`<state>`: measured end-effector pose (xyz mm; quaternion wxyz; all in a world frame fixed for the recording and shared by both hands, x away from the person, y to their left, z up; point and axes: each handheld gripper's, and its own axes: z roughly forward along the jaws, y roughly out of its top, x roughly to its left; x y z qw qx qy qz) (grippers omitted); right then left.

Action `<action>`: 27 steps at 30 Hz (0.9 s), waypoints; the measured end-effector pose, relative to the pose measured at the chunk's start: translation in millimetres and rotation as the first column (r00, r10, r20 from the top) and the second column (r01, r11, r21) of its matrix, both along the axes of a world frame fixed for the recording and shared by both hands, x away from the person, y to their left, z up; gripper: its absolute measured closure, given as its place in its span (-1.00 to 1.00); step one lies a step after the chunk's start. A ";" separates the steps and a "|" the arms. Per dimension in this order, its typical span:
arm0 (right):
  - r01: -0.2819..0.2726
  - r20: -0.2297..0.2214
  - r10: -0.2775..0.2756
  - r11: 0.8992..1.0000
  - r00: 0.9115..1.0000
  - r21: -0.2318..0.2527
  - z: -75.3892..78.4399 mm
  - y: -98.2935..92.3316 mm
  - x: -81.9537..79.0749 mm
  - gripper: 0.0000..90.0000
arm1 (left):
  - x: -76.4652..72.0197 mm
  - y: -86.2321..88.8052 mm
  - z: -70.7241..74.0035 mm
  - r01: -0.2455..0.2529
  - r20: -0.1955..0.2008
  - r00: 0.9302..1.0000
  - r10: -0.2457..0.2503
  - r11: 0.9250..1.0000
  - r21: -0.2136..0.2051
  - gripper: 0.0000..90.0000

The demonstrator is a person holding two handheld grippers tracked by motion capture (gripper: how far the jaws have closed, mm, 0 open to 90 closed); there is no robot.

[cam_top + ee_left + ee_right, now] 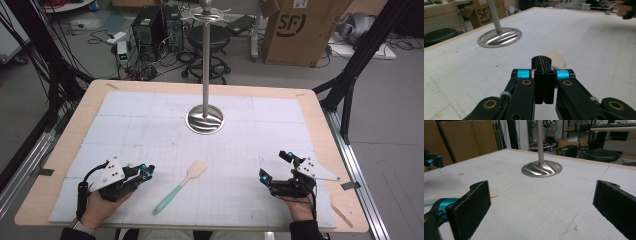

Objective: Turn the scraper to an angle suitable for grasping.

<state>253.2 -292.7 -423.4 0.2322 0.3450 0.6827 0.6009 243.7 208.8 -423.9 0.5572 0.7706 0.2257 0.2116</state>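
Lab: computer towers (pixel 150 30), floor cables (pixel 100 37)

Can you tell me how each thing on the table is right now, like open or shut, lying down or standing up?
Left tool: shut, nothing between its jaws, beside the spatula.
Right tool: open wide, holding nothing.
Spatula: lying flat on the mat between the two tools, untouched.
Metal stand: standing upright on its round base, nothing resting on the base.
Mat: spread flat over the table.
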 end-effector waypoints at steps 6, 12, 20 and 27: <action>-0.001 -0.002 0.001 1.000 1.000 -0.003 -0.6 1.0 0.1 -1.00 | -3.9 -14.8 -1.7 0.048 -0.035 0.998 -0.047 0.998 0.034 0.99; -0.005 -0.001 0.005 1.000 1.000 0.000 -0.5 1.1 -0.1 -1.00 | -10.0 -31.7 -1.5 0.091 -0.085 0.993 -0.087 0.995 0.049 0.99; 0.000 -0.008 0.000 1.000 1.000 0.001 -0.8 1.0 0.2 -1.00 | -18.7 -53.2 -5.6 0.194 -0.120 0.977 -0.179 0.972 0.135 0.99; 0.002 -0.008 -0.002 1.000 1.000 0.003 -0.7 0.8 0.1 -1.00 | -17.5 -63.1 -11.9 0.229 -0.213 0.959 -0.187 0.954 0.195 1.00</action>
